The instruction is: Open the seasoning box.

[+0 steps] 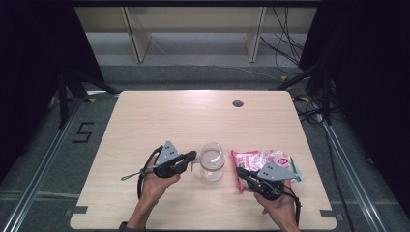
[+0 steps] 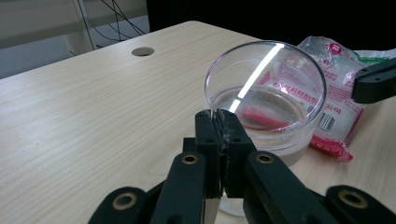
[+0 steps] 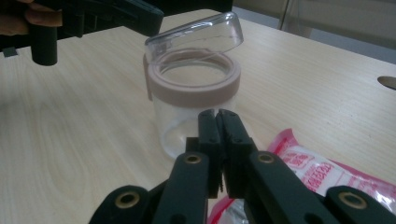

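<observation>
1. In the high view, we see a clear jar point(image 1: 212, 162) standing on the worktop point(image 1: 159, 121), just short of its centre toward the 6 o'clock edge.
2. Our left hand-held gripper point(image 1: 192, 155) sits at the jar's 9 o'clock; our right hand-held gripper point(image 1: 240, 172) sits at its 4 o'clock, over the near end of a pink-and-white snack packet point(image 1: 265, 160) that lies at the jar's 3 o'clock.
3. The left gripper view brings in what the high view is too small to show: the left hand-held gripper point(image 2: 217, 114) is clenched on the clear lid point(image 2: 266, 84), pinching its rim, and the lid stands tilted up, open. Through the lid we make out the packet point(image 2: 338, 70) behind.
4. The right gripper view shows the jar point(image 3: 191, 93) from the other side: a pale pink collar point(image 3: 196, 91) rings its mouth, and the lid point(image 3: 196, 35) leans back above it, with the left hand-held gripper point(image 3: 144, 18) at the lid's 10 o'clock.
5. In that same view the right hand-held gripper point(image 3: 217, 114) is clenched with nothing between its jaws, short of the jar; the packet point(image 3: 317, 172) lies at its 4 o'clock.
</observation>
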Tool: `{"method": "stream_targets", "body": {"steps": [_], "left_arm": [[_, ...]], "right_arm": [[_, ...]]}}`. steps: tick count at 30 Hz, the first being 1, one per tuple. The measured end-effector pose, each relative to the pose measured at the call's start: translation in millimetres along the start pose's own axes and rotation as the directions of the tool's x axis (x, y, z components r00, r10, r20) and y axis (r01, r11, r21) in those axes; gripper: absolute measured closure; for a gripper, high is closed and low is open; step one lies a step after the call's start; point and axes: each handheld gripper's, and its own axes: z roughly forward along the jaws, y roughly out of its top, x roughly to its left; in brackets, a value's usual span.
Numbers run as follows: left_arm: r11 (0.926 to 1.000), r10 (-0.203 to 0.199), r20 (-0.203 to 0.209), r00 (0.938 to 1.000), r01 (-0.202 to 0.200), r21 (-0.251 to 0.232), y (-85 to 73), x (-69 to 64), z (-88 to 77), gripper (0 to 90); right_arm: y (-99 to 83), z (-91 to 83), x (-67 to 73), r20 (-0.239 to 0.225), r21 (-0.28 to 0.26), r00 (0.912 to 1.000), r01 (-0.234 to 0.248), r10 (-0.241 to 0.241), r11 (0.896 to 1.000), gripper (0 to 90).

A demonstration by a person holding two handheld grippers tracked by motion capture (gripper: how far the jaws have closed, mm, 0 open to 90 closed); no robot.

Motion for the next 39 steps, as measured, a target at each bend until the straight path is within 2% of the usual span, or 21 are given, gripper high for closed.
{"method": "stream_targets", "body": {"steps": [2, 5, 6, 8, 10, 12, 14, 16, 17, 18, 22, 24, 26, 27, 28, 31, 32, 35, 37, 38, 39], "left_arm": [[1.0, 0.004, -0.001, 1.0, -0.004, 0.001, 0.0, -0.1, 0.0, 87.3], [1.0, 0.002, 0.001, 1.0, -0.002, -0.001, -0.1, 0.2, 0.1, 87.3], [1.0, 0.002, 0.001, 1.0, -0.002, 0.0, -0.1, 0.2, -0.1, 87.3], [1.0, 0.003, 0.001, 1.0, -0.003, 0.0, 0.0, 0.1, -0.1, 87.3], [1.0, 0.003, 0.001, 1.0, -0.003, 0.0, -0.1, 0.2, -0.1, 87.3], [1.0, 0.005, 0.0, 1.0, -0.005, 0.0, -0.1, 0.1, -0.1, 87.3], [1.0, 0.004, 0.001, 1.0, -0.004, -0.001, -0.2, 0.3, 0.0, 87.3], [1.0, 0.003, 0.005, 1.0, -0.003, -0.006, -0.4, 0.5, 0.4, 87.3], [1.0, 0.003, 0.004, 1.0, -0.003, -0.004, -0.3, 0.5, 0.3, 87.3], [1.0, 0.002, 0.003, 1.0, -0.002, -0.001, -0.2, 0.7, -0.1, 87.1], [1.0, 0.001, 0.003, 1.0, -0.001, -0.003, -0.5, 0.8, 0.0, 86.7], [1.0, -0.001, 0.004, 1.0, 0.001, -0.001, -0.6, 1.4, -0.3, 85.7], [0.9998, -0.018, 0.01, 0.9998, 0.018, -0.008, -1.1, 2.7, -1.1, 80.3], [0.9998, -0.019, 0.009, 0.9998, 0.019, -0.008, -0.8, 3.2, -2.7, 75.7], [0.9991, -0.039, 0.014, 0.9991, 0.039, -0.013, -1.1, 2.4, -3.7, 70.5], [0.9995, -0.03, 0.024, 0.9992, 0.03, 0.003, -1.9, 1.4, -9.1, 54.8], [0.9996, -0.023, 0.017, 0.9996, 0.023, 0.014, -2.3, 0.9, -11.7, 51.1], [0.9995, -0.018, 0.021, 0.9996, 0.018, 0.028, -5.5, -1.3, -17.2, 43.5], [0.9991, 0.006, 0.014, 0.9999, -0.007, 0.043, -8.4, -3.0, -19.9, 38.6], [0.9986, 0.004, 0.02, 0.9998, -0.006, 0.053, -10.9, -4.8, -20.6, 36.8], [0.9985, -0.003, 0.02, 0.9998, 0.002, 0.055, -12.6, -6.3, -20.5, 34.3]], "right_arm": [[2.5, 7.0, -2.1, 0.009, -0.003, 0.9999, -0.008, 0.009, 1.0, 89.8], [5.5, 18.2, -4.2, -0.023, 0.015, 0.9996, -0.017, 0.017, 1.0, 90.0], [6.6, 20.9, -4.4, -0.01, 0.014, 0.9998, -0.014, 0.015, 1.0, 90.0], [9.1, 27.0, -3.9, -0.037, 0.024, 0.999, -0.022, 0.023, 0.999, 90.0], [11.8, 31.0, -3.5, -0.014, 0.01, 0.9999, -0.002, 0.002, 1.0, 90.0], [15.1, 32.5, 0.3, -0.032, 0.033, 0.9991, -0.027, 0.028, 0.999, 90.0], [18.0, 35.3, -1.5, -0.037, 0.014, 0.9993, 0.012, -0.012, 1.0, 90.0], [19.8, 36.7, -0.1, -0.04, 0.039, 0.9992, -0.005, 0.006, 0.999, 90.0], [20.2, 38.7, -0.9, -0.036, 0.018, 0.9992, 0.015, -0.014, 1.0, 90.0], [20.3, 39.2, 0.0, -0.024, 0.005, 0.9997, -0.001, 0.001, 1.0, 90.0], [23.3, 40.4, 0.9, -0.047, 0.033, 0.9988, -0.01, 0.012, 0.999, 90.0], [25.8, 40.9, 0.1, -0.05, 0.023, 0.9985, 0.023, -0.022, 0.999, 90.0], [27.8, 40.2, 3.6, -0.048, 0.035, 0.9988, -0.009, 0.011, 0.999, 90.0], [29.1, 40.9, 3.1, -0.057, 0.03, 0.9984, 0.003, -0.002, 1.0, 90.0], [30.3, 40.7, 3.0, -0.042, 0.018, 0.999, 0.015, -0.014, 1.0, 90.0], [31.5, 43.0, 3.9, -0.057, 0.013, 0.9979, 0.03, -0.03, 0.999, 90.0], [31.5, 43.0, 5.4, -0.04, 0.015, 0.9989, 0.025, -0.024, 1.0, 90.0], [33.0, 44.1, 7.2, -0.058, 0.029, 0.9982, 0.016, -0.014, 0.999, 89.9], [35.4, 43.1, 8.7, -0.047, 0.03, 0.9988, 0.019, -0.017, 0.999, 89.2], [37.3, 43.8, 8.0, -0.046, 0.009, 0.9977, 0.051, -0.051, 0.999, 89.3], [39.2, 43.6, 9.8, -0.048, 0.009, 0.9977, 0.049, -0.048, 0.999, 89.3]]}}
